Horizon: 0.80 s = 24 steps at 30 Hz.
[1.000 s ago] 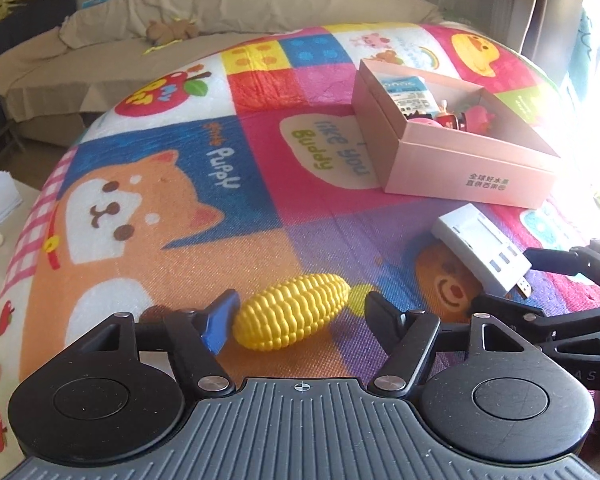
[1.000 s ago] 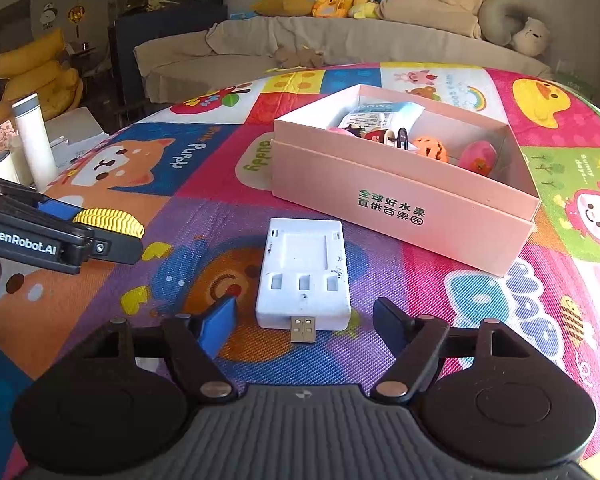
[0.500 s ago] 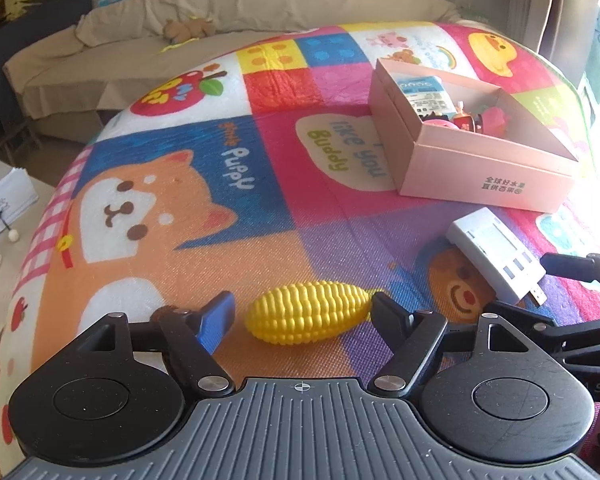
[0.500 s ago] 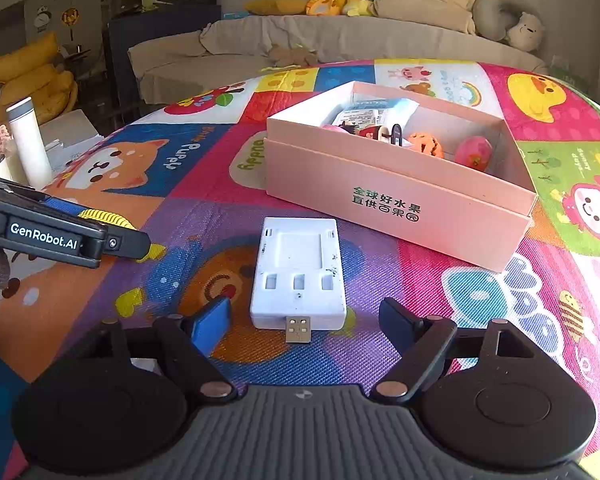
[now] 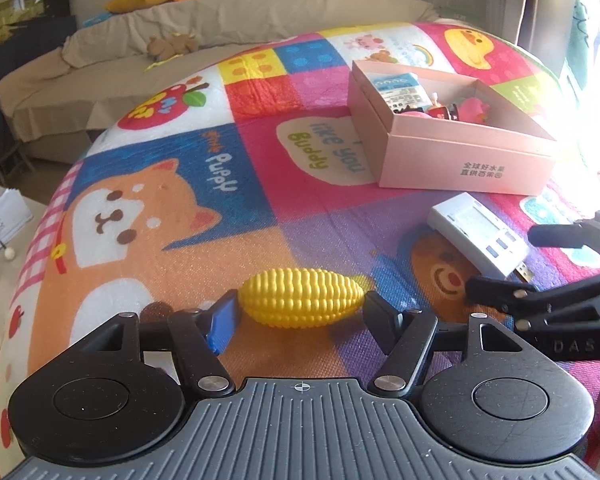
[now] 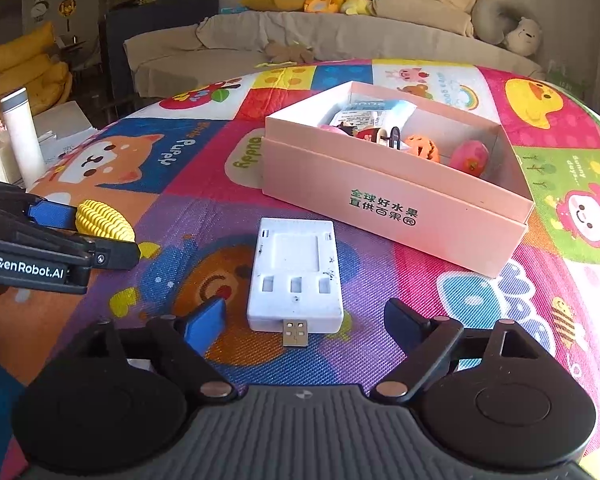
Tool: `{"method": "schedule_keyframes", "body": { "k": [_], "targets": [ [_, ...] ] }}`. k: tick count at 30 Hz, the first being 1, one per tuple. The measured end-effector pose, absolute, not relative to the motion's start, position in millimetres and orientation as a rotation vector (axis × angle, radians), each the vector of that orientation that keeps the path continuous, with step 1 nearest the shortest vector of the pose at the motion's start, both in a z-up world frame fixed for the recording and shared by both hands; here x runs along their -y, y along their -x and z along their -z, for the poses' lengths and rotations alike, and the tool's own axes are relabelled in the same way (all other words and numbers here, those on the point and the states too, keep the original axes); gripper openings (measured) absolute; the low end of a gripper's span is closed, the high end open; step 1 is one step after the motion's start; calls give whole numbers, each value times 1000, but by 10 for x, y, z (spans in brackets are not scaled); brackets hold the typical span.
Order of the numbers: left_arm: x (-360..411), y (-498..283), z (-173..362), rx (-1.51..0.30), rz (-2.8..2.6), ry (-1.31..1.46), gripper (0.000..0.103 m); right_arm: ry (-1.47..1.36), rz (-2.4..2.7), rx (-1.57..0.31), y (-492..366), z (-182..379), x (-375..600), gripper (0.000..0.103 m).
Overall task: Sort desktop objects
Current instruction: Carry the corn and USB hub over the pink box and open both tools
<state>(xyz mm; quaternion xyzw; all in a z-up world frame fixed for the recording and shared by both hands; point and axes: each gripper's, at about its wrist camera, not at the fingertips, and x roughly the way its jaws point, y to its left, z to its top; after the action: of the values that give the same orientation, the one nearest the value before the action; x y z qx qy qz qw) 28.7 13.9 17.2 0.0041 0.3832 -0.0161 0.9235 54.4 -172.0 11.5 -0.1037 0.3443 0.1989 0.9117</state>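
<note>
Your left claw point(image 5: 298, 314) is closing, the toy corn point(image 5: 300, 297) lying crosswise between its fingers on the mat point(image 5: 204, 240). Your right claw point(image 6: 304, 320), opening and empty, has the white charger point(image 6: 296, 272) lengthwise just ahead; the pink box point(image 6: 396, 208) sits farther right.

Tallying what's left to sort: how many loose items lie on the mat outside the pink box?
2. The yellow toy corn lies between the closing left gripper jaws. The white USB charger lies ahead of the opening right gripper. Others may be hidden beyond view.
</note>
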Motion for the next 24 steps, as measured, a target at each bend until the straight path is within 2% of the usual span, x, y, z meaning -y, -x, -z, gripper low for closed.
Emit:
{"method": "schedule_keyframes", "body": {
  "k": [3,5,6,9,10,15,18,24],
  "targets": [
    [-159,-149,-167,-789,51,-3,72,163,-408,-741,-651,-151,1699,86],
    [-165,-55,-170,-789,60,1,72,138,-401,-746,-744,-147,1659,77],
    [-167,-9,-173,-788,64,5,72,138,-399,-756,-797,-132,1626,76],
    [-165,108,-187,-791,75,15,72,180,-400,-756,-837,-161,1531,51],
    [-155,158,-200,-792,85,19,72,186,-416,-775,-822,-196,1519,48],
    [-15,360,-310,-794,175,28,72,213,-463,-850,-525,-383,1660,48],
    [153,486,-552,-728,236,6,72,197,-480,-886,-275,-597,1885,48],
    [591,322,-1299,-480,316,-111,72,161,-453,-678,137,-1563,2410,48]
  ]
}}
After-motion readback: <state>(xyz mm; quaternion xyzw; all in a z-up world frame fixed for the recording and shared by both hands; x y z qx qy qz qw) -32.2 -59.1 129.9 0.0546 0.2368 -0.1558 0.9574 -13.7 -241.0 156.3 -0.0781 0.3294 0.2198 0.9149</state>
